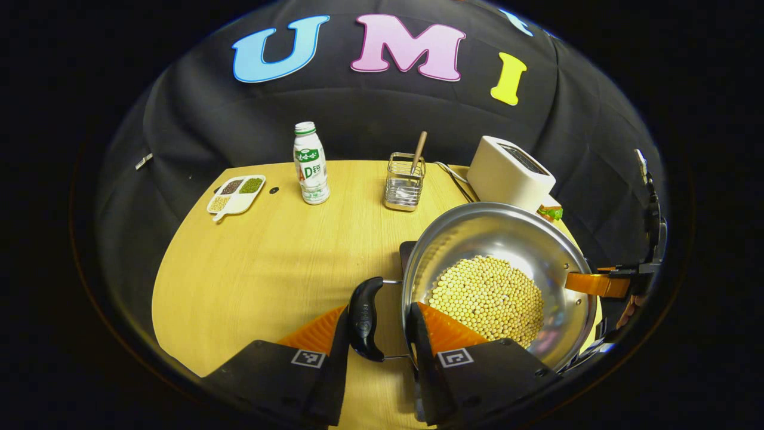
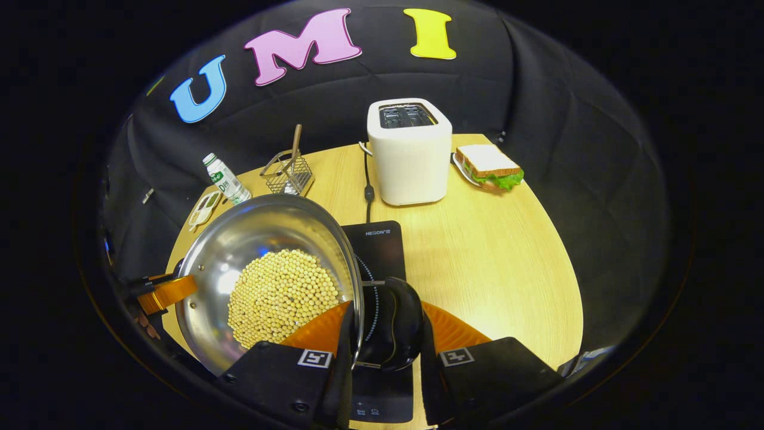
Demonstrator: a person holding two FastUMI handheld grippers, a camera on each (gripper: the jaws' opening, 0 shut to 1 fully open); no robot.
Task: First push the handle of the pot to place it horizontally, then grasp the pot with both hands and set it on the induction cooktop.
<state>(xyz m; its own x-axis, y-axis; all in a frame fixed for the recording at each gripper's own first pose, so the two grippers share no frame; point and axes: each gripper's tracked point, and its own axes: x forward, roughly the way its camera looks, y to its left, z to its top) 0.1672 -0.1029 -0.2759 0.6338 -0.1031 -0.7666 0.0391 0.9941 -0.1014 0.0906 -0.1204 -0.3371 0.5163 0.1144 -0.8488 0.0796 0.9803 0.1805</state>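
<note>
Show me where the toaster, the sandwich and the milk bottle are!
toaster (image 2: 409,156): right gripper view, its front wall.
sandwich (image 2: 489,161): right gripper view, top bread slice.
milk bottle (image 1: 311,167): left gripper view, its label.

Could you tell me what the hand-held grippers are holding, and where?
The pot of beans: the left hand-held gripper clamps one black side handle, the right hand-held gripper the opposite handle.

My pot (image 2: 268,280) of soybeans (image 2: 280,295) hangs over the induction cooktop (image 2: 382,239); the toaster (image 2: 409,149) stands behind it, near the table's (image 2: 507,251) far edge.
</note>
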